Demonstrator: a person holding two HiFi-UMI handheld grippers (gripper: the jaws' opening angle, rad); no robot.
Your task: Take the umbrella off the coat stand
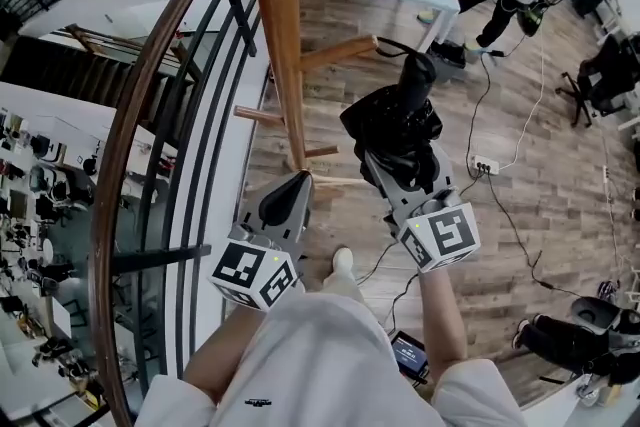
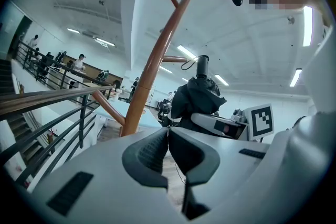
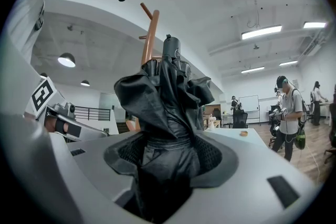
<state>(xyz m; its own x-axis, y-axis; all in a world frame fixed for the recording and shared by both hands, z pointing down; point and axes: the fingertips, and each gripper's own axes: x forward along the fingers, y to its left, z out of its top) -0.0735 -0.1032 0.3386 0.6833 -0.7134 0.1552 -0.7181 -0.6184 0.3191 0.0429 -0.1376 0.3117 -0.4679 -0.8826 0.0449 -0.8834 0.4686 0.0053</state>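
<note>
The right gripper (image 3: 169, 157) had its fingers clamped round the folded black umbrella (image 3: 168, 94), just beside the coat stand (image 1: 278, 35); its strap (image 1: 400, 45) seemed to lie at a peg (image 1: 340, 52) tip; the left gripper (image 2: 167, 147) had its fingers closed on nothing; the umbrella looked light, with soft, slippery fabric over a stiff shaft, and was best held mid-bundle

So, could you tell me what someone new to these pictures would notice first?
The black folded umbrella catches the eye first, clamped in the right gripper at the middle of the head view, just right of the coat stand. The stand's tall wooden pole with its pegs comes next, and the left gripper, shut and empty, sits close to the pole.
</note>
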